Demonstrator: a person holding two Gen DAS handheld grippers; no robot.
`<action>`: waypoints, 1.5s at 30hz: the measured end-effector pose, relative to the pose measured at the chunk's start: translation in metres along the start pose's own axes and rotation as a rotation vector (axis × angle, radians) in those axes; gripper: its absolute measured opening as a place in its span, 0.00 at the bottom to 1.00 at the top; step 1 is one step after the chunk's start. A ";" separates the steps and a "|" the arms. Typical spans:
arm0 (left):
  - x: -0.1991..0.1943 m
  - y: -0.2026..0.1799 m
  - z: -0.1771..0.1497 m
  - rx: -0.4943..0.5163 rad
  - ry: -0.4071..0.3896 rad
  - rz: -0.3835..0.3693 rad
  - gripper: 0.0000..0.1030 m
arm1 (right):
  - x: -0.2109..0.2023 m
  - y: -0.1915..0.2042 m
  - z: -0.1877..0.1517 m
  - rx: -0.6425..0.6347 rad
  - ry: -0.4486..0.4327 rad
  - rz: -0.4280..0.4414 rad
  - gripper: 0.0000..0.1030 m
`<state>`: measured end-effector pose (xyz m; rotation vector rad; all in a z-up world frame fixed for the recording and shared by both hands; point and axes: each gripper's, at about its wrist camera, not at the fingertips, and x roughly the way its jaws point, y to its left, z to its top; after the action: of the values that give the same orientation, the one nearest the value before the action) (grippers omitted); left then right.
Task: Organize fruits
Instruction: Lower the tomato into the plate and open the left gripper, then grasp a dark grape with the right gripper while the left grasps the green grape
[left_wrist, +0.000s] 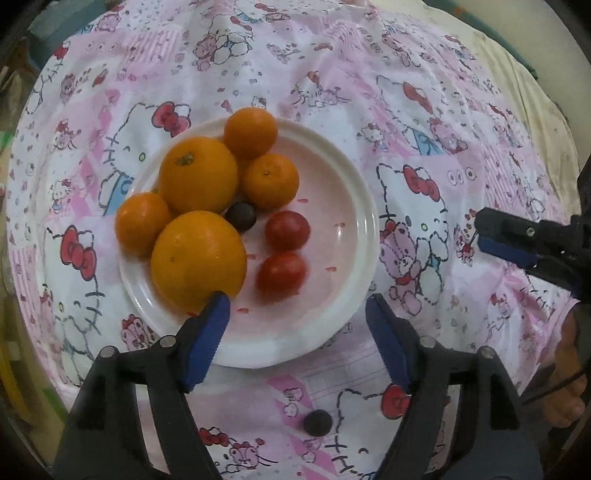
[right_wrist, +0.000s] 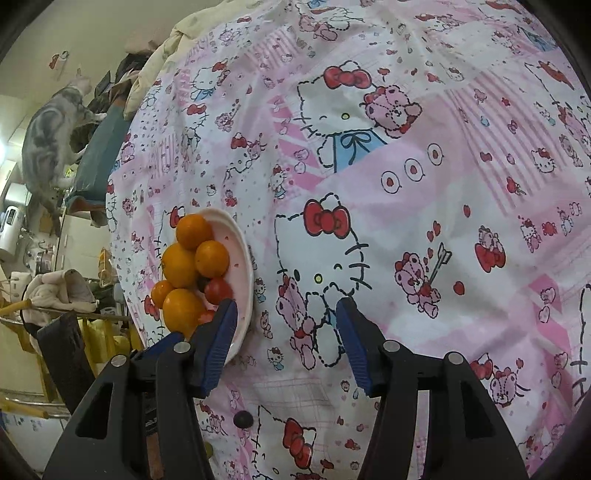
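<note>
At the bottom centre of the left wrist view a dark grape (left_wrist: 317, 423) lies loose on the cloth (left_wrist: 443, 110), small, soft and slippery; it wants a light pinch across its middle. Above it the left gripper (left_wrist: 297, 308) gapes over the plate (left_wrist: 354, 184), empty. The right gripper (right_wrist: 286, 314) is spread too. A second grape (left_wrist: 241, 216) is half hidden among the oranges (left_wrist: 198, 258).

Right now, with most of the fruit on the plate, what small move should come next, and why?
Probably lower the open left gripper back toward the dark grape on the cloth. It is the only fruit I can see off the plate, it lies nearest that gripper, and both grippers look empty.
</note>
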<state>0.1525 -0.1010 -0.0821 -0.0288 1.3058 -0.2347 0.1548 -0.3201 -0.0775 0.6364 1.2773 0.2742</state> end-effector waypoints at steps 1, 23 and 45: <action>-0.001 0.001 0.000 -0.003 0.001 -0.006 0.71 | -0.002 0.002 -0.001 -0.009 -0.002 -0.003 0.57; -0.060 0.048 -0.043 -0.054 -0.084 0.005 0.71 | 0.005 0.057 -0.054 -0.201 0.064 -0.063 0.57; -0.082 0.095 -0.099 -0.118 -0.070 0.084 0.71 | 0.115 0.109 -0.139 -0.524 0.365 -0.234 0.29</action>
<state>0.0528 0.0179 -0.0449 -0.0815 1.2465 -0.0840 0.0731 -0.1320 -0.1267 -0.0163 1.5333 0.5241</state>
